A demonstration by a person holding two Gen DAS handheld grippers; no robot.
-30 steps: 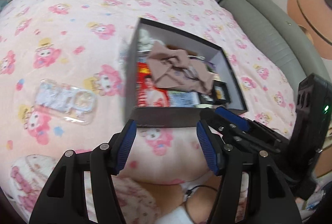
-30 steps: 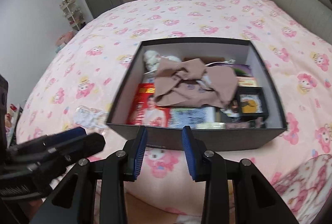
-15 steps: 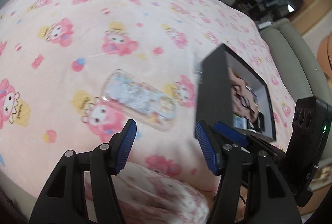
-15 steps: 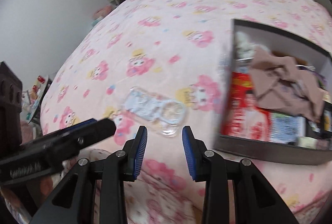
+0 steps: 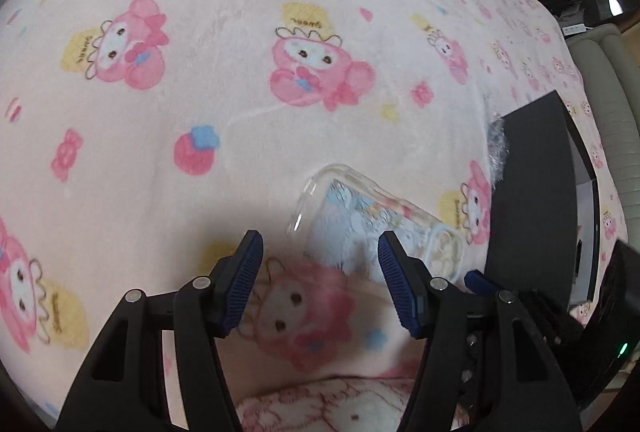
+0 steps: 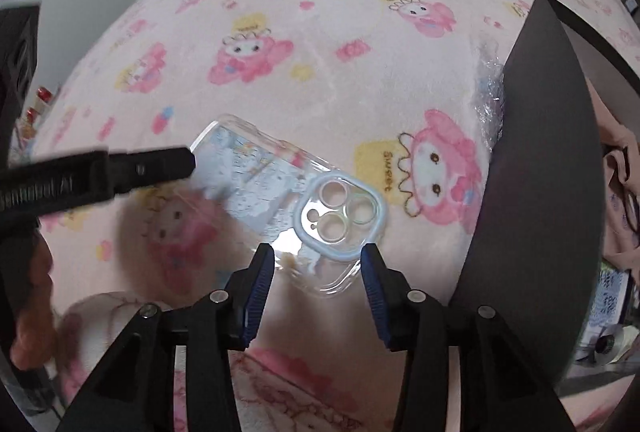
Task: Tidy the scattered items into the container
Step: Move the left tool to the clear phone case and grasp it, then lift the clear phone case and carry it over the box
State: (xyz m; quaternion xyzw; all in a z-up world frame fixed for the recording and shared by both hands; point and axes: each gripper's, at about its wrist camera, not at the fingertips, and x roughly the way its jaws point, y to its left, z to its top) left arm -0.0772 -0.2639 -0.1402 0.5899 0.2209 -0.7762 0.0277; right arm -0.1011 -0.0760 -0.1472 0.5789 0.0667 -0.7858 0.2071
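Two grippers hang over the pink cartoon-print blanket point(image 5: 248, 136), both tipped steeply down at it.

In the left wrist view, your left gripper point(image 5: 320, 280) has its jaws standing well apart with nothing between the blue pads point(image 5: 242, 282); only blanket shows in the gap. The clear phone case point(image 5: 372, 220) lies flat on the blanket at about 1 o'clock from that gap, its near end partly hidden behind the right-hand finger. Whether that finger touches the case cannot be told. The dark container point(image 5: 532, 200) sits at 3 o'clock, just beside the case, with only its outer wall and a sliver of pale inside showing. A scrap of crinkled clear wrap point(image 5: 496, 148) rests against the container's near corner. At 4 o'clock the tip of your right gripper point(image 5: 476, 280) pokes in beside the left one.

In the right wrist view, your right gripper point(image 6: 318, 278) has its jaws opening, and the camera-cutout end of the phone case point(image 6: 304, 200) lies just beyond and between the fingertips. The pads point(image 6: 260, 286) do not press on it. The case runs from 12 o'clock of the gap up toward 10 o'clock. One finger of your left gripper point(image 6: 132, 168) reaches in from 9 o'clock, its tip right at the far end of the case. The container point(image 6: 548, 168) fills 3 o'clock, its wall near the case, and a beige cloth point(image 6: 624, 192) shows inside it at the right edge.
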